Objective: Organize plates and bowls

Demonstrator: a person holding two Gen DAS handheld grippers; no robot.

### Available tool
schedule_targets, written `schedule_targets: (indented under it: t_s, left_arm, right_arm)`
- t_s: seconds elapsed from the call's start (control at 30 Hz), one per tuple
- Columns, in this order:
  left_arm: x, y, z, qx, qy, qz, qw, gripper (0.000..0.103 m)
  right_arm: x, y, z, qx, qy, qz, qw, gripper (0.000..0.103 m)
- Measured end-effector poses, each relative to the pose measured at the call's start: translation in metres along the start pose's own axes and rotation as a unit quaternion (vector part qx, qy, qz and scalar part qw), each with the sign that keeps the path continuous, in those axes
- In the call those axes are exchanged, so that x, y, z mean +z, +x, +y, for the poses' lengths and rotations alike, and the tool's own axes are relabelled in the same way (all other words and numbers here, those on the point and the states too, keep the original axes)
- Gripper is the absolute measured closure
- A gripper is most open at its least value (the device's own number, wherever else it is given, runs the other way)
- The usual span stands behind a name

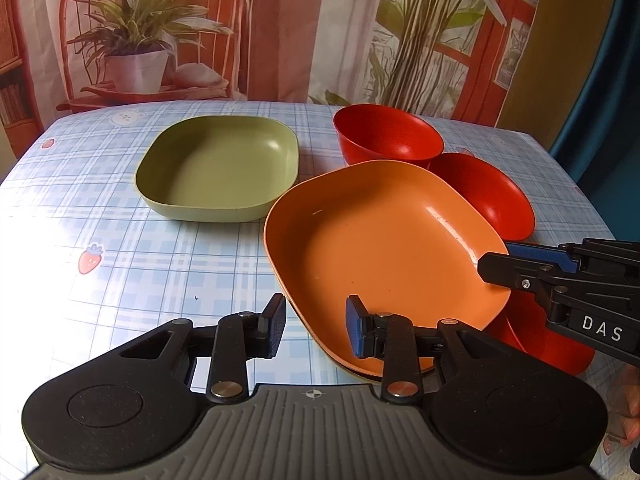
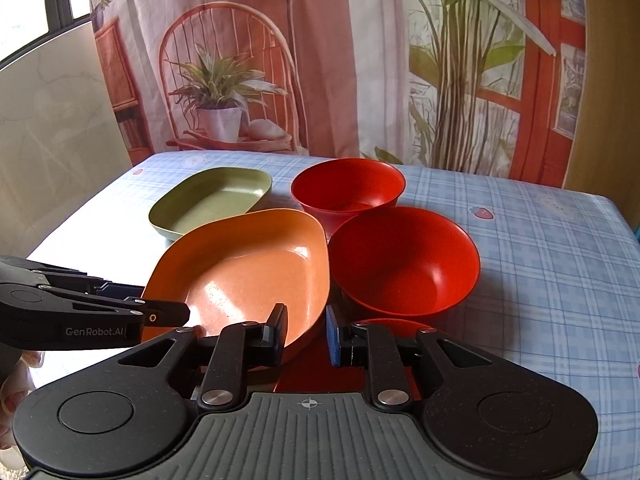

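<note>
An orange square plate is tilted, its right side resting on a red plate under it. My left gripper straddles the orange plate's near-left rim with a wide gap between the jaws. My right gripper straddles the plate's right rim, also with a gap. The orange plate also shows in the right wrist view. A green square plate lies at the back left. Two red bowls stand at the back right, a far one and a nearer one.
The table wears a blue checked cloth with strawberry prints. A printed curtain hangs behind the far edge. The table's right edge is close to the bowls. A hand holds the right gripper.
</note>
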State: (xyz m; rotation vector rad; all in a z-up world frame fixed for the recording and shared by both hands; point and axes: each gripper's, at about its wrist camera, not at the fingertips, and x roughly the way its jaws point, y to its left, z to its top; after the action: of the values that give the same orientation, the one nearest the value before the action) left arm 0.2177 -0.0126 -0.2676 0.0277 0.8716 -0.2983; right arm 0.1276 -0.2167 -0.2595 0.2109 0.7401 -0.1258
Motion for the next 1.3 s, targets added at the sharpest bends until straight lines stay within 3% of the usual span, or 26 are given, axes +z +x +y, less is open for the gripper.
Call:
schedule_targets:
  t_s: [0.47, 0.7, 1.3]
  left_arm:
    - [-0.0033, -0.0033, 0.0016, 0.006, -0.008, -0.004, 0.9999, 0.068]
    - [-0.0069, -0.0037, 0.0023, 0.004, -0.008, 0.0, 1.0, 0.068]
    - [-0.0062, -0.0056, 0.0067, 0.014, -0.026, -0.006, 0.9995, 0.068]
  right_arm:
    - [0.0011, -0.007, -0.0009, 0.001, -0.003, -0.009, 1.0, 0.081]
    - [0.0005, -0.0015, 0.0031, 0.007, -0.012, 0.005, 1.0, 0.088]
    - [0.0028, -0.0005, 0.0041, 0.0, -0.015, 0.001, 1.0, 0.086]
